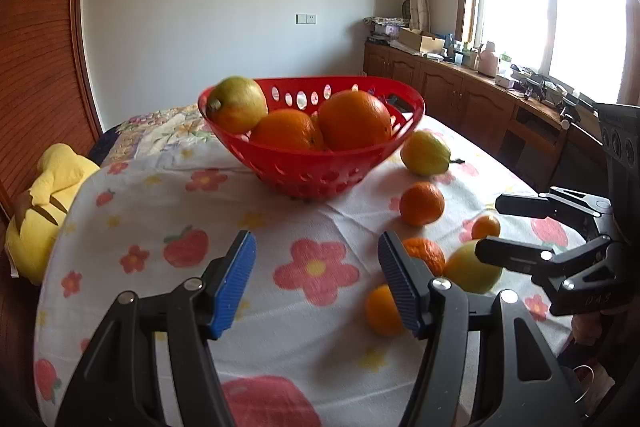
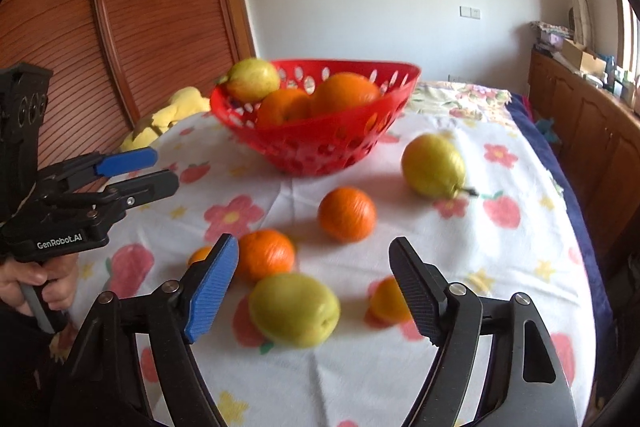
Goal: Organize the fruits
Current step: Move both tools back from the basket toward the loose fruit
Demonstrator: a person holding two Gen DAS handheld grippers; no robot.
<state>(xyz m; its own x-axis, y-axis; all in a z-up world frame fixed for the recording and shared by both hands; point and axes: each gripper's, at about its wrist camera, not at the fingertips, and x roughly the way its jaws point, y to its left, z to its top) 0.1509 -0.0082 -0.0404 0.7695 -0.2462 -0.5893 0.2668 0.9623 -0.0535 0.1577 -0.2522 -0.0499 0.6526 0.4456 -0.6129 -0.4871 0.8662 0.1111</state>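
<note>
A red perforated basket point(image 1: 320, 167) point(image 2: 320, 143) stands on the floral cloth and holds two oranges point(image 1: 354, 121) and a yellow-green pear point(image 1: 238, 103). Loose fruit lies on the cloth: a yellow-green pear point(image 2: 294, 309), oranges point(image 2: 266, 255) point(image 2: 347, 214), a small orange point(image 2: 386, 301) and a far pear point(image 2: 434, 165). My left gripper point(image 1: 316, 283) is open and empty, left of the loose fruit. My right gripper point(image 2: 314, 291) is open around the near pear without touching it; it also shows in the left wrist view point(image 1: 490, 229).
A yellow plush toy point(image 1: 44, 203) lies off the table's left edge. A wooden louvred door point(image 2: 132, 7) stands at the left. A low wooden cabinet point(image 1: 460, 95) with clutter runs under the window at the right.
</note>
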